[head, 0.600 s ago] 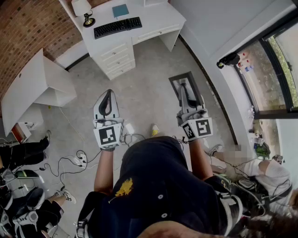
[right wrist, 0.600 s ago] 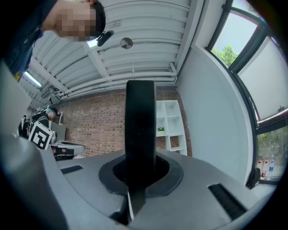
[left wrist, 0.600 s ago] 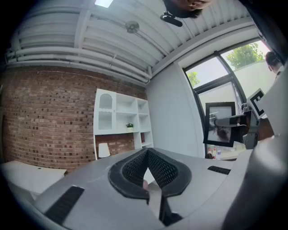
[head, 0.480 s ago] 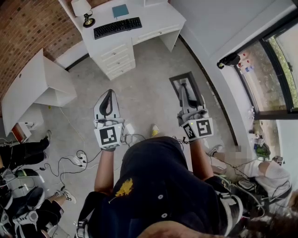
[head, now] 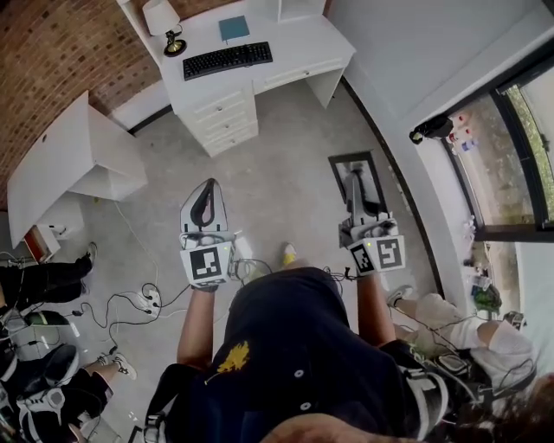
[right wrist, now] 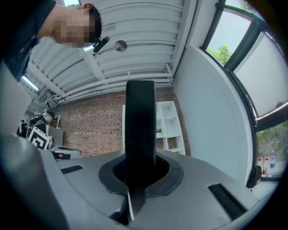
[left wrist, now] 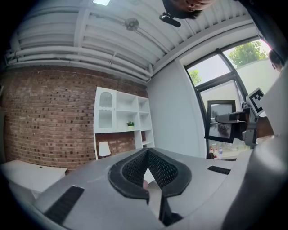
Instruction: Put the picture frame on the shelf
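Observation:
My right gripper (head: 356, 189) is shut on the black picture frame (head: 339, 177), carried over the grey floor near the right wall. In the right gripper view the frame (right wrist: 140, 121) stands edge-on, upright between the jaws of the right gripper (right wrist: 140, 170). The left gripper view shows the frame (left wrist: 220, 121) from the side, at the right. My left gripper (head: 206, 197) is shut and holds nothing; in its own view the left gripper (left wrist: 147, 152) has its pads meeting at the tips. The white shelf unit (left wrist: 121, 117) stands against the brick wall ahead, and the shelf (right wrist: 168, 128) also shows behind the frame.
A white desk (head: 286, 48) with a keyboard (head: 227, 59), a lamp (head: 164, 22) and a blue book stands ahead. A second white table (head: 61, 164) is at the left. Cables (head: 143, 298) and seated people's legs lie at the lower left; a window (head: 519, 130) runs along the right.
The head view has shifted slightly, so everything sits a little lower and further right. Both grippers hold the same pose, and the frame stays in the right one.

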